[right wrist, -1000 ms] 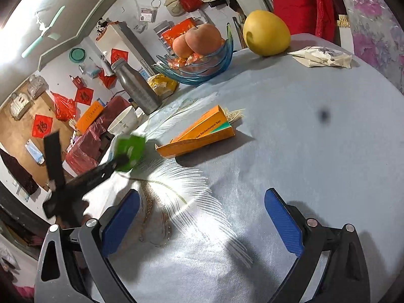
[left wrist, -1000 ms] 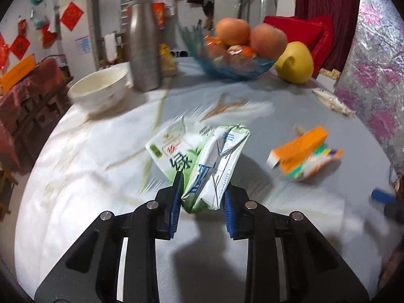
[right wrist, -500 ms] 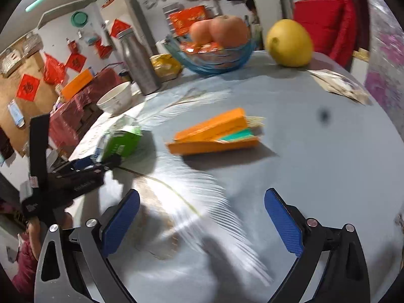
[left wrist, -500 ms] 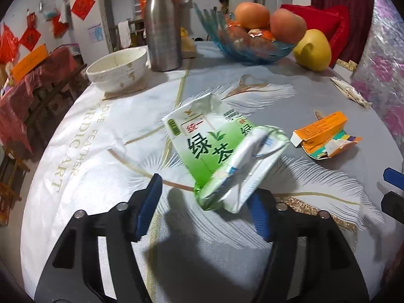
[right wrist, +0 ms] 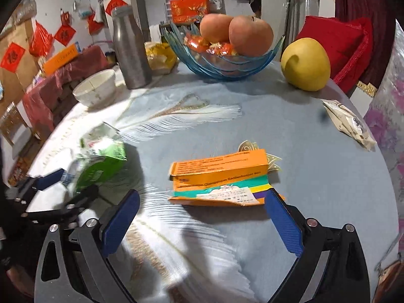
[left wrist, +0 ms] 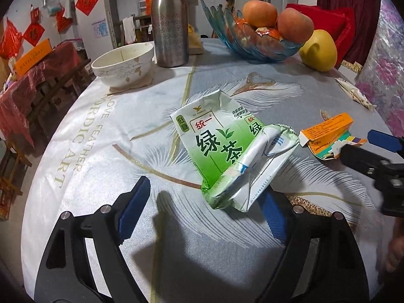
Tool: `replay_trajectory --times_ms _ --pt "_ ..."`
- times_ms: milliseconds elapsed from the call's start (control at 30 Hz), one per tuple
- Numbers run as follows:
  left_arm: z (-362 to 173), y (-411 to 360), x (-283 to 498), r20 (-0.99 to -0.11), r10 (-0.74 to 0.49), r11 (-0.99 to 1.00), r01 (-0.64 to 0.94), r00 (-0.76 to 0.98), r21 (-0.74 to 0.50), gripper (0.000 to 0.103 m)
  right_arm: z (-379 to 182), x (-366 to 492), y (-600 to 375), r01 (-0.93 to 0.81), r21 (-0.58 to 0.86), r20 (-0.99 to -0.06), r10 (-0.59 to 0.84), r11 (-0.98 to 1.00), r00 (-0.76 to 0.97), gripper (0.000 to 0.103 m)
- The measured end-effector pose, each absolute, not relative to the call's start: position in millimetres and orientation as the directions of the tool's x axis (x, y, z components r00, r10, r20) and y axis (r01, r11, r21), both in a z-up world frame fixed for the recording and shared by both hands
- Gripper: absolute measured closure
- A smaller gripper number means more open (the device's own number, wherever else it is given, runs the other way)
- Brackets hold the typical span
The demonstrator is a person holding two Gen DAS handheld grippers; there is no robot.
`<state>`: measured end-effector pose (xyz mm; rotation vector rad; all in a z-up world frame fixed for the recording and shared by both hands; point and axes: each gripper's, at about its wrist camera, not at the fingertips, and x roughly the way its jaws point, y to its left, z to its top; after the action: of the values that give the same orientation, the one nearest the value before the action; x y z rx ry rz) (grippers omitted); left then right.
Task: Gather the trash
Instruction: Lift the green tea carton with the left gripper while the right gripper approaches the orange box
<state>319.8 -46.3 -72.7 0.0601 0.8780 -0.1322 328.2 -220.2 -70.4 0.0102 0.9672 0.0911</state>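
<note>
**Green tea carton let go, orange box between the other tongs**

The left tongs [left wrist: 204,202] are standing wide, and their jaws have just been opening. The crushed green tea carton [left wrist: 227,151] is lying on the desk [left wrist: 101,151] between the two blue pads. Its near end is sitting just beside the right-hand pad [left wrist: 272,214], maybe touching it, but the other pad is well apart from it, so nothing is squeezing the carton. It is resting on the feather picture on the cloth, about in the middle of the desk.

The right tongs [right wrist: 202,222] are also standing wide and holding nothing. They are pointing down at the torn orange box [right wrist: 219,176], which is lying flat on the desk between the blue pads but a little beyond them. I cannot tell if the right pad is touching the box's corner. From this side the green carton is showing blurry off to the left, near the left tongs.

A crumpled wrapper [right wrist: 351,123] is lying close to the right edge of the desk. At the far edge a blue glass fruit bowl [right wrist: 227,63] with apples is sitting next to a big yellow fruit [right wrist: 305,63]. A metal flask [left wrist: 169,22] and a white bowl [left wrist: 123,63] are standing at the far left edge.
</note>
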Motion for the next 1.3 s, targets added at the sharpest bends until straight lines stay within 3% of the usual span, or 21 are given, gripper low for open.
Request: replay_trajectory --times_ms 200,567,833,1167,1233,1300 --pt "-72.9 -46.7 319.8 -0.770 -0.089 0.990 0.140 0.632 0.000 0.021 -77.2 327.9 -238.9 -0.014 -0.016 -0.815 -0.005 1.000 0.580 0.006" --pt "-73.5 -47.1 319.9 -0.770 -0.081 0.990 0.137 0.633 0.008 0.020 -74.2 312.1 -323.1 0.199 0.010 -0.785 -0.115 0.980 0.608 0.006" --pt "-71.1 -48.9 316.8 -0.758 -0.091 0.989 0.151 0.645 0.010 0.019 -71.8 302.2 -345.2 0.178 0.277 -0.756 0.099 0.944 0.647 0.006" --pt "-62.2 -63.5 310.9 -0.715 -0.164 0.970 0.244 0.680 0.010 0.020 -74.2 303.5 -344.7 0.168 0.331 -0.754 0.153 0.929 0.638 0.006" --pt "-61.8 -61.4 315.8 -0.716 -0.195 0.967 0.255 0.671 -0.024 0.031 -74.3 303.2 -341.4 0.160 0.323 -0.758 0.154 0.933 0.634 0.006" --pt "-63.3 -61.2 320.6 -0.724 -0.221 0.962 0.266 0.654 -0.054 0.053 -74.6 304.4 -338.7 0.153 0.318 -0.759 0.155 0.936 0.632 0.006"
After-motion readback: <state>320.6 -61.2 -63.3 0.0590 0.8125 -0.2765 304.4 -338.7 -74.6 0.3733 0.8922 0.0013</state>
